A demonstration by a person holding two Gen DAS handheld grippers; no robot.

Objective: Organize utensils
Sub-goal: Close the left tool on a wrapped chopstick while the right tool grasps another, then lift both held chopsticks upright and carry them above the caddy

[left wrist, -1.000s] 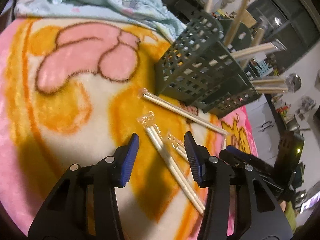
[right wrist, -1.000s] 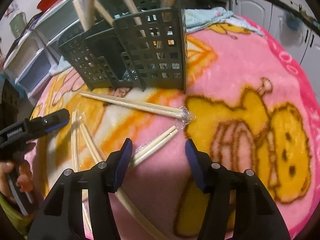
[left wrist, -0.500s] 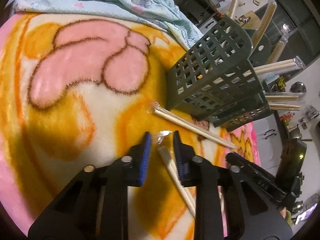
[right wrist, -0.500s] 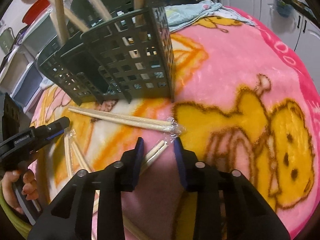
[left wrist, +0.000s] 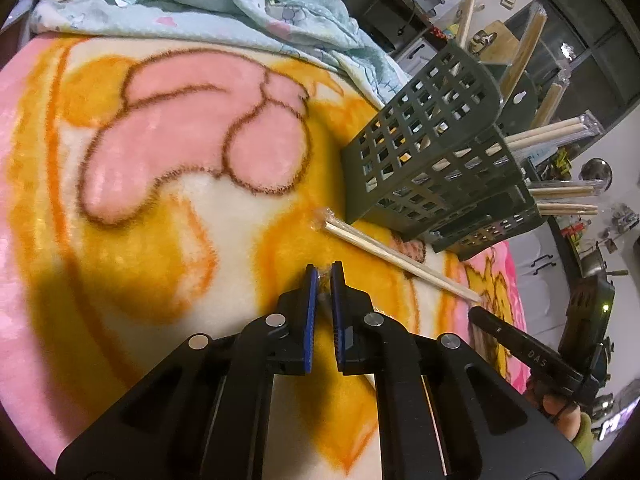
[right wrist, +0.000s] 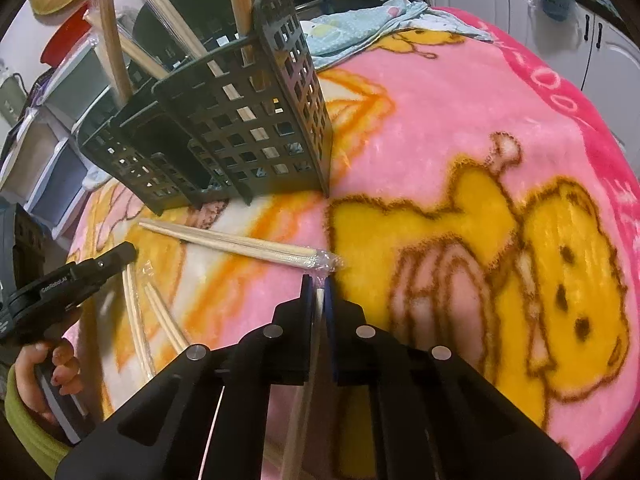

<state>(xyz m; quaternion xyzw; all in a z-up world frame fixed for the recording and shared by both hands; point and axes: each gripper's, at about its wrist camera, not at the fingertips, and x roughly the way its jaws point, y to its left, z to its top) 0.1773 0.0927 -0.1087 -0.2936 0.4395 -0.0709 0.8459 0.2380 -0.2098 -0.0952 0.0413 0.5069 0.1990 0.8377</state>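
Observation:
A dark green lattice utensil holder (left wrist: 432, 160) stands on a pink and yellow cartoon blanket, with several wrapped chopstick pairs upright in it; it also shows in the right wrist view (right wrist: 240, 132). One wrapped chopstick pair (left wrist: 384, 252) lies in front of it, seen too in the right wrist view (right wrist: 248, 246). My left gripper (left wrist: 325, 276) is shut on the wrapped end of a chopstick pair (left wrist: 322, 280). My right gripper (right wrist: 318, 286) is shut on another wrapped chopstick pair (right wrist: 319, 300). More chopsticks (right wrist: 160, 312) lie on the blanket near the left gripper's body.
A light blue cloth (left wrist: 224, 4) is bunched at the far edge of the blanket (left wrist: 120, 200). Storage drawers (right wrist: 48, 152) stand beyond the holder. White cabinets (right wrist: 560, 12) are at the back right. The right gripper's body (left wrist: 528, 356) sits low at the right.
Both grippers went from wide open to shut, each closing on a wrapped chopstick pair lying on the blanket. Both also moved forward, closer to the holder.

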